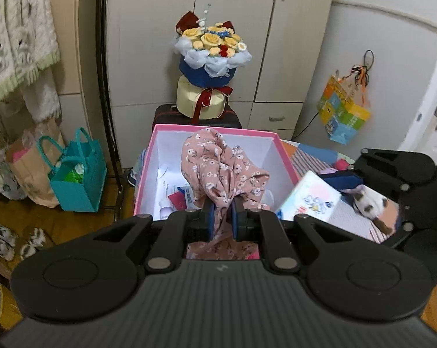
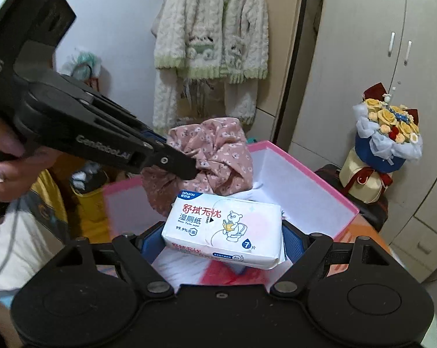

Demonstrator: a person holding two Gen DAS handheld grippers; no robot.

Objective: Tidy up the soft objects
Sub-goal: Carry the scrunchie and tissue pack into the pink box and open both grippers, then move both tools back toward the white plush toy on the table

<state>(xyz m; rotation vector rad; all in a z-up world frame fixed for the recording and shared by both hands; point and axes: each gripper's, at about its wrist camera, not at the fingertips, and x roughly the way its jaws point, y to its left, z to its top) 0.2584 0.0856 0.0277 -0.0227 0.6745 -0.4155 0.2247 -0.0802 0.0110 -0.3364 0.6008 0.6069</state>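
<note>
Both loads hang over the pink box (image 1: 212, 129) at frame centre, neither released: left tongs (image 1: 222, 217) pinch the floral cloth (image 1: 218, 168), right tongs (image 2: 222, 242) clamp the wipes pack (image 2: 224, 226).

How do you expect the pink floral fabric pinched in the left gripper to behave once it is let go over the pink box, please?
The pink floral fabric looks floppy: it bunches in loose folds around the left gripper, so it would probably slump into the pink box. It seems light, thin cloth, unlikely to roll or break.
</note>
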